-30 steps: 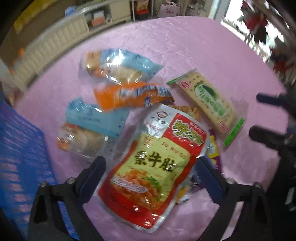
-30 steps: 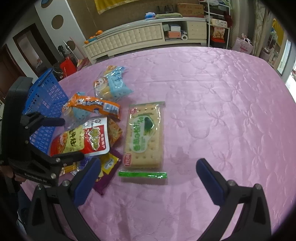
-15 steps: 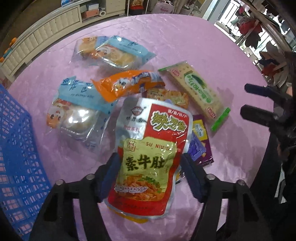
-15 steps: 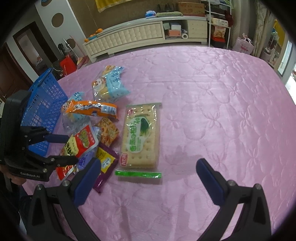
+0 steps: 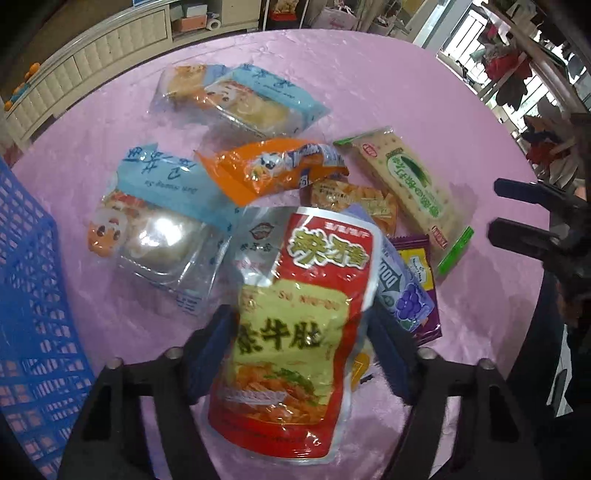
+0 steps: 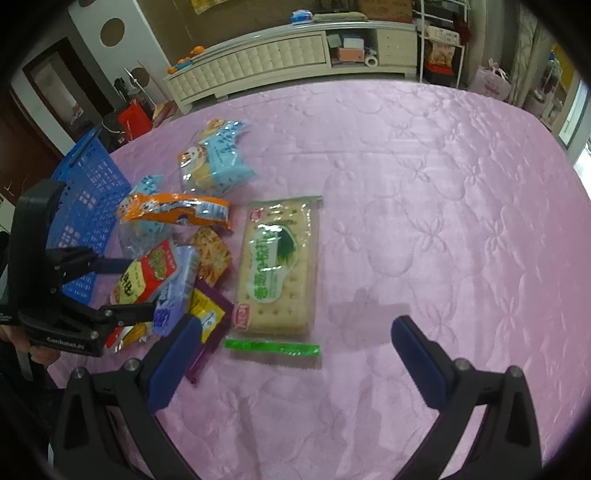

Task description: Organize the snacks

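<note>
One snack in hand: pink quilted table (image 6: 424, 184) first, blue lattice plastic basket (image 5: 26, 295) at left. Left gripper (image 5: 299, 354) fingers pinch the glossy red-yellow pouch (image 5: 295, 314), lifted over the pile; likely next swing into basket. Right gripper (image 6: 295, 354) fingers wide apart, empty, by flat cracker pack (image 6: 279, 266).

A pink quilted cloth (image 6: 424, 206) with a stitched flower pattern covers the work surface and shines under the room light. Behind it a long, low cream cabinet (image 6: 280, 62) with tufted fronts and open shelves stands against a brown wall (image 6: 258, 14). A white panel with round cut-outs (image 6: 110, 48) stands to its left, beside a dark wooden doorway (image 6: 48, 92). Daylight enters through a window (image 6: 580, 110) at the right edge.
</note>
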`<state>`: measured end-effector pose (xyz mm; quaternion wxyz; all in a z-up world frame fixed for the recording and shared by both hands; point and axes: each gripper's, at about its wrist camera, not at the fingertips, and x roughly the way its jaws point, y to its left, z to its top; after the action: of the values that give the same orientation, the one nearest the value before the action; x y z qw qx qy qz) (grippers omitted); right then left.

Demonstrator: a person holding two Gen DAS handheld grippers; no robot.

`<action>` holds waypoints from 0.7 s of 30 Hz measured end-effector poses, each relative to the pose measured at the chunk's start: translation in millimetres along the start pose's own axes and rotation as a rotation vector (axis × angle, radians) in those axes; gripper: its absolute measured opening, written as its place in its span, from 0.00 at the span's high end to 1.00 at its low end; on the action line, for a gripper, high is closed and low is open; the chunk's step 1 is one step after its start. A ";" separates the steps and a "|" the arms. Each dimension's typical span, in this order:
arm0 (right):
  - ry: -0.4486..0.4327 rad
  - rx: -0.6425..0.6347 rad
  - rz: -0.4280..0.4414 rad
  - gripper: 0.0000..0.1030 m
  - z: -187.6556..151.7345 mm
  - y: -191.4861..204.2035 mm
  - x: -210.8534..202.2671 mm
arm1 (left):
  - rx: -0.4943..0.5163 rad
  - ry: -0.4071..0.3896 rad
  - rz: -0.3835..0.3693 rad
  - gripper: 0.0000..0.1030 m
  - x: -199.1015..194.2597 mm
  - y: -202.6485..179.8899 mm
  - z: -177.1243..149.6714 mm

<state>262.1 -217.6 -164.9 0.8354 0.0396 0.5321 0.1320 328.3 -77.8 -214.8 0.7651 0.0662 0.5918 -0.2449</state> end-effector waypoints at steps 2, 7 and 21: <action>0.000 0.003 0.003 0.00 5.0 1.2 3.8 | -0.031 0.002 -0.001 0.47 -6.8 -0.9 0.3; -0.006 -0.020 -0.016 0.00 20.7 12.6 16.9 | -0.053 -0.083 0.027 0.59 -29.8 -14.2 -6.0; 0.070 -0.105 -0.139 0.17 17.7 31.6 55.8 | -0.166 -0.176 0.092 0.60 -47.7 15.1 -24.7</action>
<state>294.5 -171.3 -199.8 0.8245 -0.0459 0.5546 0.1026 305.0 -40.8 -180.0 0.8272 0.0080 0.5372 -0.1644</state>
